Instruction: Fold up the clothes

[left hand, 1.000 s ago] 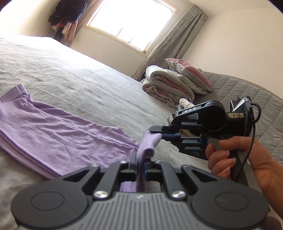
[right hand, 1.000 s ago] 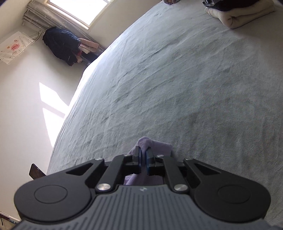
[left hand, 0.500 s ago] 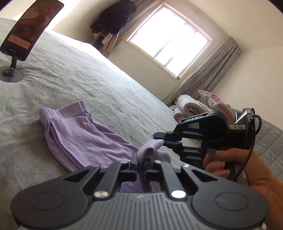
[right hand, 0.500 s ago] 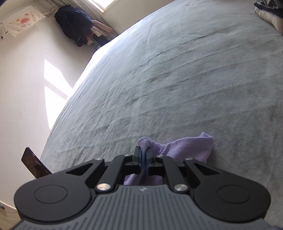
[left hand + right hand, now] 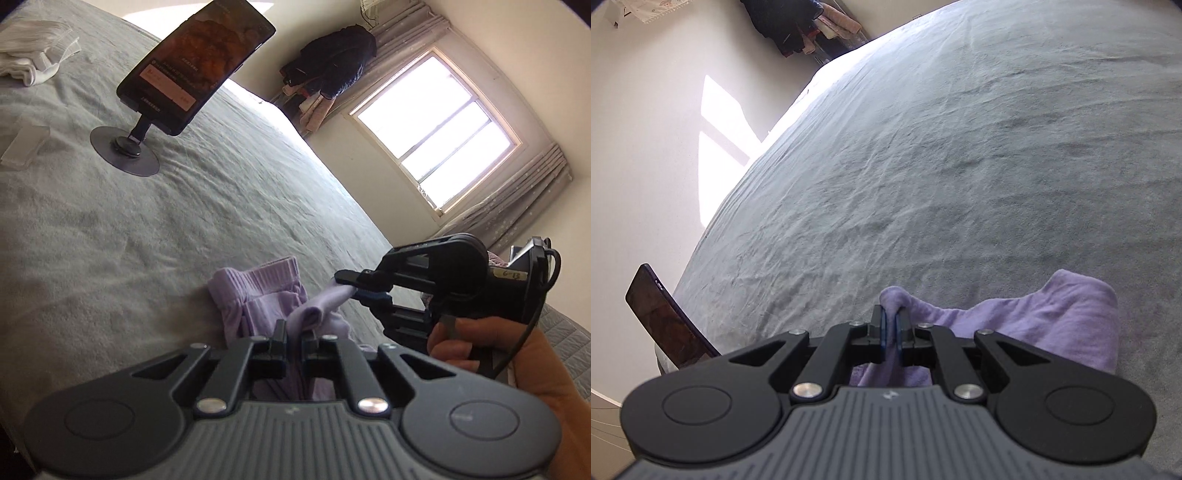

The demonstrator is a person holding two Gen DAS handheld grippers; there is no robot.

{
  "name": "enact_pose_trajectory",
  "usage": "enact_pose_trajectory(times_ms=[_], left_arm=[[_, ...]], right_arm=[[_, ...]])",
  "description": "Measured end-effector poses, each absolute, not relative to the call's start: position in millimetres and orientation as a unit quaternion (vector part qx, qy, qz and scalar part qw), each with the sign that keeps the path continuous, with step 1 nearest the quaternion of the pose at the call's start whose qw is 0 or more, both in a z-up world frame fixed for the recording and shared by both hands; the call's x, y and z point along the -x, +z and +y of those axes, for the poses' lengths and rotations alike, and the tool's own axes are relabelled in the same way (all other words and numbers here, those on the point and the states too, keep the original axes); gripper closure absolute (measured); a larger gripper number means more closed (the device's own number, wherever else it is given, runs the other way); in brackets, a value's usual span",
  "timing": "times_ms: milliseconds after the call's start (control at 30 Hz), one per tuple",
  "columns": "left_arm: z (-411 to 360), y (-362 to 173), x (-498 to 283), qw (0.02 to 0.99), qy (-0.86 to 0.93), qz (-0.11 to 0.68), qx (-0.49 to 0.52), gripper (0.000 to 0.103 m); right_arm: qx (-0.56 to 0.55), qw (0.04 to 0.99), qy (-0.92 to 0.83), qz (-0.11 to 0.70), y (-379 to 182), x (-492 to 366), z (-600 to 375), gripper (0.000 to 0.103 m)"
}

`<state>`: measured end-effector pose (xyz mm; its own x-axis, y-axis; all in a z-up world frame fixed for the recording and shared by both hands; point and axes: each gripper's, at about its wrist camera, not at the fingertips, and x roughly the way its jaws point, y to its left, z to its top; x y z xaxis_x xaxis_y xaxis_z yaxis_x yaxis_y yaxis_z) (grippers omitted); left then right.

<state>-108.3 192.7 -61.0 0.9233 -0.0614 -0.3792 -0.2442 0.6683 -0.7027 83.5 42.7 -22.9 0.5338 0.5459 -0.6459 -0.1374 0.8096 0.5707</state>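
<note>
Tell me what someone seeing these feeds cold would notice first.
The purple garment, bunched on the grey bed, pinched at once by the left gripper low in the middle and the right gripper coming in from the right. Next, the phone on its stand at upper left, and the bright window behind.

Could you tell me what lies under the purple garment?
The grey bedspread shows around the purple garment; anything directly beneath is covered by fabric.
</note>
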Motion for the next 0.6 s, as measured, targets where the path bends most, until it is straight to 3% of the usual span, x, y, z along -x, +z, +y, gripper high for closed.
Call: enact_pose_trajectory(times_ms=[300,367,433,600], left_arm=[[213,-69,105,0.882,0.093,0.203,0.415,0.096],[215,-69,107,0.885,0.105,0.206,0.404,0.093],[215,-63,109,0.892,0.112,0.202,0.389,0.082],[211,-43,113,0.911,0.132,0.180,0.346,0.073]], right_arm=[[-0.222,0.837,0.223,0.447,-27,-86,71,0.094],[-0.229,0.833,0.235,0.446,-28,-87,71,0.087],[-0.240,0.828,0.246,0.443,-27,-87,67,0.087],[-0.245,0.838,0.251,0.419,-18,-77,40,0.085]])
